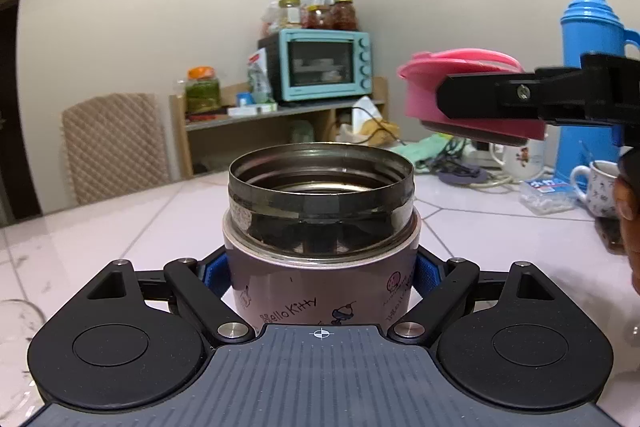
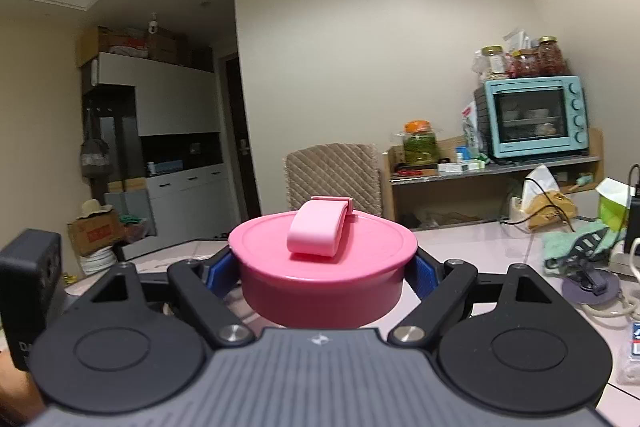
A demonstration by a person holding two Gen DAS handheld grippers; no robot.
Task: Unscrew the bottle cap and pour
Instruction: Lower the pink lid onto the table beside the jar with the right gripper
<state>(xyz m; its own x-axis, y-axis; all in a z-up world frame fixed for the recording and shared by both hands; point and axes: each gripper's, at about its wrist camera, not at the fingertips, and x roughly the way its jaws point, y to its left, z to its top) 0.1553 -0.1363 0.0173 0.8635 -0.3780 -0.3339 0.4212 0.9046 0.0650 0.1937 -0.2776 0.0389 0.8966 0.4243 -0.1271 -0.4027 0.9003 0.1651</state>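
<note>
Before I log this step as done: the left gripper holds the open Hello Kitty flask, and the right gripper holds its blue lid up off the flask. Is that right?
One detail is wrong: the lid is pink, not blue, as the right wrist view shows. The rest stands: the left gripper holds the open Hello Kitty flask, and the right gripper holds the lid up off it.

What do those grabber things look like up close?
Each gripper, left gripper and right gripper, has black linkage bars with silver screws, two round black discs, blue finger pads, and a ribbed grey body marked with a small white symbol.
</note>
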